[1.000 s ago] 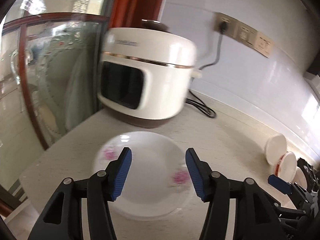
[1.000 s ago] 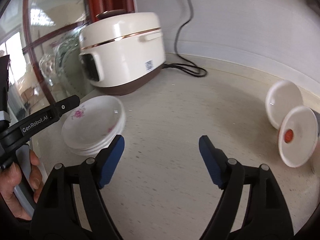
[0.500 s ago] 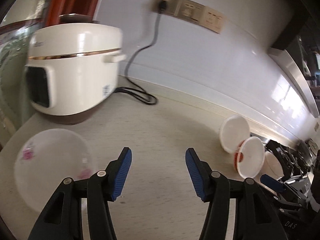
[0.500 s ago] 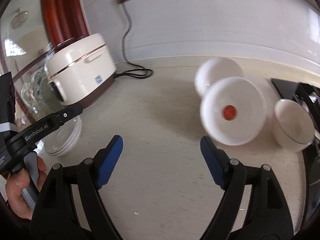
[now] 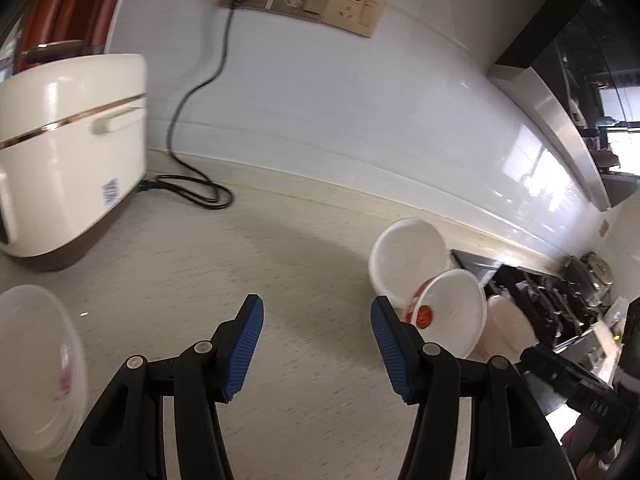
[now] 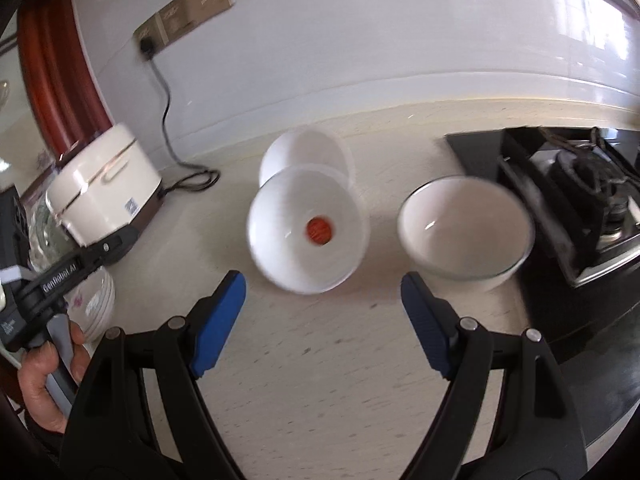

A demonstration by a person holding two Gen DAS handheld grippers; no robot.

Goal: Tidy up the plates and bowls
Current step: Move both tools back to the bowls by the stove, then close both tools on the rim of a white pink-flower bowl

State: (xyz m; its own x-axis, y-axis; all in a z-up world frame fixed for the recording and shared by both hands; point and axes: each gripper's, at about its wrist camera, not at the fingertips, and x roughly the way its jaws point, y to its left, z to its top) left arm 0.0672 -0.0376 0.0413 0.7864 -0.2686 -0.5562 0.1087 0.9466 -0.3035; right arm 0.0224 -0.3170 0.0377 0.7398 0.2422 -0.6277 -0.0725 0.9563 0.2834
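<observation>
Three bowls stand on the pale counter. A white bowl with a red dot inside (image 6: 308,232) is just beyond my right gripper (image 6: 322,312), which is open and holds nothing. A plain white bowl (image 6: 308,152) touches it from behind, and a third bowl (image 6: 466,228) stands to its right. A stack of flowered plates (image 6: 92,304) sits far left. My left gripper (image 5: 316,340) is open over bare counter, with the red-dot bowl (image 5: 448,312) off its right fingertip and the plates (image 5: 36,364) at the left edge.
A cream rice cooker (image 5: 68,148) stands at the back left, its black cord (image 5: 192,196) coiled on the counter and plugged into the wall sockets. A black gas stove (image 6: 580,192) borders the bowls on the right. A hand (image 6: 44,376) holds the left gripper's handle.
Both grippers have swung right, away from the plate stack and rice cooker and toward the three bowls. The bowls now fill the middle of the right wrist view. Neither gripper took hold of anything.
</observation>
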